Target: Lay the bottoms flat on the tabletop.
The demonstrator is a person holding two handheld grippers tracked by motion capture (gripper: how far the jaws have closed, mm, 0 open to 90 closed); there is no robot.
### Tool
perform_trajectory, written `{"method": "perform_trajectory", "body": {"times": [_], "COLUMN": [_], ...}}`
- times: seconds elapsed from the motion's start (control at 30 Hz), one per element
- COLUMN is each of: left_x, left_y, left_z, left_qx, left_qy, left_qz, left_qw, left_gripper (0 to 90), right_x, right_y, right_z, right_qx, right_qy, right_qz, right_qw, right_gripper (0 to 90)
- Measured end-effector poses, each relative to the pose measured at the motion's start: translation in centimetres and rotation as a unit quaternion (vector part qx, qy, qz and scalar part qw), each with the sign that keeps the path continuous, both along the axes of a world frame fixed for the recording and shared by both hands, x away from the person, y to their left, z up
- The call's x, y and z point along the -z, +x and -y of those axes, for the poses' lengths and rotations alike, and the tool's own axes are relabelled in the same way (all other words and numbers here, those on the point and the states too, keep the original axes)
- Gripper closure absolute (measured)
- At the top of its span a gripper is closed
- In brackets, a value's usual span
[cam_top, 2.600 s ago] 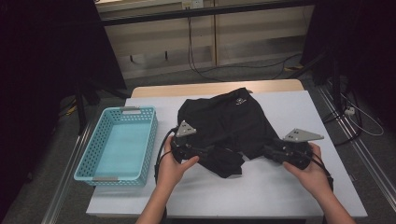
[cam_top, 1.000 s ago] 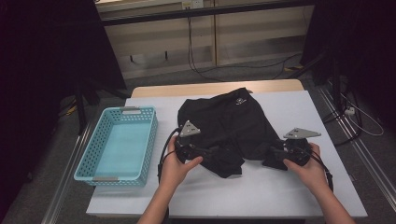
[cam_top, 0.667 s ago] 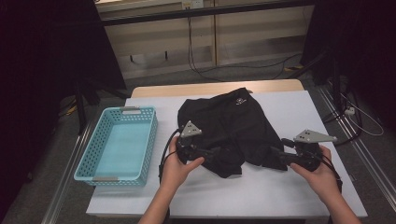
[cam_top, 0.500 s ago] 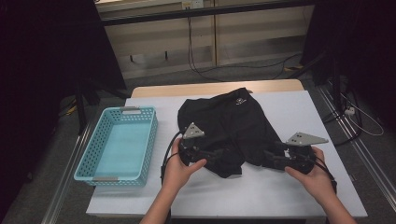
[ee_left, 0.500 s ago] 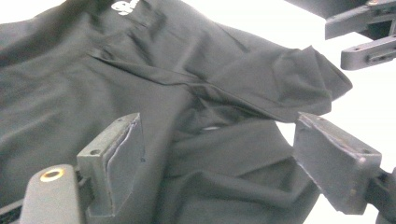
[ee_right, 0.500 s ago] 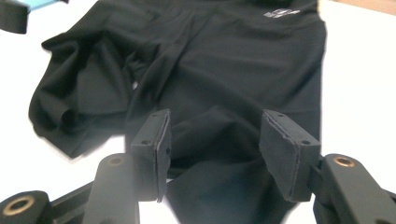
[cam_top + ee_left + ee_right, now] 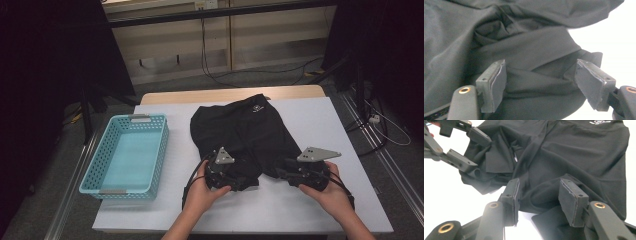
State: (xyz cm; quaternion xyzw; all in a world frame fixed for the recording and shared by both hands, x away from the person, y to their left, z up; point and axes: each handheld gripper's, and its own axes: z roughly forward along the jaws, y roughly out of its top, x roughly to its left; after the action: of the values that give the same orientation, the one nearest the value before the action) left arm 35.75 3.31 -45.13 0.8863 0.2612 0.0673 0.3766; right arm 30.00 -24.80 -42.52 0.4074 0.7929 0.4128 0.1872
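Observation:
A black garment (image 7: 245,130) with a small white logo (image 7: 257,106) lies crumpled on the white table (image 7: 320,120). My left gripper (image 7: 239,181) is at the garment's near left corner. In the left gripper view it (image 7: 544,82) stands open, its pads wide apart with a fold of the black cloth (image 7: 529,45) between them. My right gripper (image 7: 283,173) is at the near right edge. In the right gripper view it (image 7: 541,197) is open around a raised hump of the garment (image 7: 574,152), and the left gripper (image 7: 471,147) shows farther off at the top left.
An empty teal basket (image 7: 162,150) with perforated walls stands on the table's left side. Bare white table runs to the right of the garment and along the front edge. Behind the table are cables on the floor and a dark surround.
The right gripper swung out to the right, then came back in to the garment's near right edge. The left gripper edged slightly right along the near edge.

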Motion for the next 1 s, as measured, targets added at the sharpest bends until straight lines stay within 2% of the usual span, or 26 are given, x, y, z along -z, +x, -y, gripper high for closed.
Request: {"method": "perform_trajectory", "body": {"times": [0.07, 0.1, 0.17, 0.23, 0.3, 0.33, 0.4, 0.47, 0.53, 0.67, 0.77, 0.9, 1.0], "left_x": [0.3, 0.2, -0.1, 0.0, -0.2, -0.2, -0.4, -0.8, -1.6, -3.6, -4.7, -5.1, -5.3], "left_y": [-0.3, -0.4, -0.6, -0.8, -0.7, -0.7, -0.6, -0.2, 0.2, 1.2, 1.8, 2.5, 2.7], "left_z": [0.3, 0.5, 0.6, 0.7, 0.7, 0.7, 0.6, 0.2, -0.6, -3.1, -5.2, -7.1, -7.6], "left_qx": [0.002, 0.006, 0.018, 0.021, 0.028, 0.028, 0.021, 0.018, 0.009, -0.020, -0.050, -0.082, -0.093], "left_qy": [0.003, 0.004, 0.001, 0.001, 0.001, 0.000, 0.004, 0.003, -0.005, -0.027, -0.046, -0.057, -0.059], "left_qz": [0.011, 0.009, -0.007, 0.000, -0.021, -0.025, -0.036, -0.051, -0.050, -0.029, -0.015, 0.004, 0.018], "left_qw": [0.9999, 0.9999, 0.9998, 0.9998, 0.9994, 0.9993, 0.9991, 0.9985, 0.9987, 0.9990, 0.9976, 0.9950, 0.9938], "left_gripper": [26.6, 29.3, 47.3, 57.0, 73.4, 79.0, 84.3, 85.3, 85.6, 85.7, 85.7, 85.9, 85.9], "right_x": [0.1, 0.1, 0.1, 0.2, 0.3, 0.3, 0.3, 0.2, 0.1, 0.0, -0.1, -0.4, -0.4], "right_y": [0.0, 0.0, 0.1, 0.1, 0.2, 0.2, 0.2, 0.1, 0.1, 0.1, 0.1, -0.1, -0.2], "right_z": [-0.1, -0.2, -0.1, -0.1, 0.0, 0.0, 0.1, 0.1, 0.2, 0.4, 0.4, -0.4, -1.3], "right_qx": [-0.004, -0.004, -0.004, -0.001, 0.004, 0.005, 0.005, 0.005, 0.006, 0.008, 0.007, -0.008, -0.026], "right_qy": [-0.003, -0.004, -0.003, -0.005, -0.010, -0.008, -0.008, -0.006, -0.005, -0.003, -0.002, -0.004, -0.007], "right_qz": [-0.002, -0.001, -0.001, -0.002, -0.003, -0.003, -0.002, 0.000, 0.002, 0.006, 0.007, 0.005, 0.001], "right_qw": [1.0000, 1.0000, 1.0000, 1.0000, 0.9999, 0.9999, 1.0000, 1.0000, 1.0000, 0.9999, 0.9999, 0.9999, 0.9996], "right_gripper": [52.1, 52.1, 52.1, 52.1, 52.1, 52.1, 52.2, 52.1, 52.1, 52.1, 52.6, 59.4, 61.4]}}
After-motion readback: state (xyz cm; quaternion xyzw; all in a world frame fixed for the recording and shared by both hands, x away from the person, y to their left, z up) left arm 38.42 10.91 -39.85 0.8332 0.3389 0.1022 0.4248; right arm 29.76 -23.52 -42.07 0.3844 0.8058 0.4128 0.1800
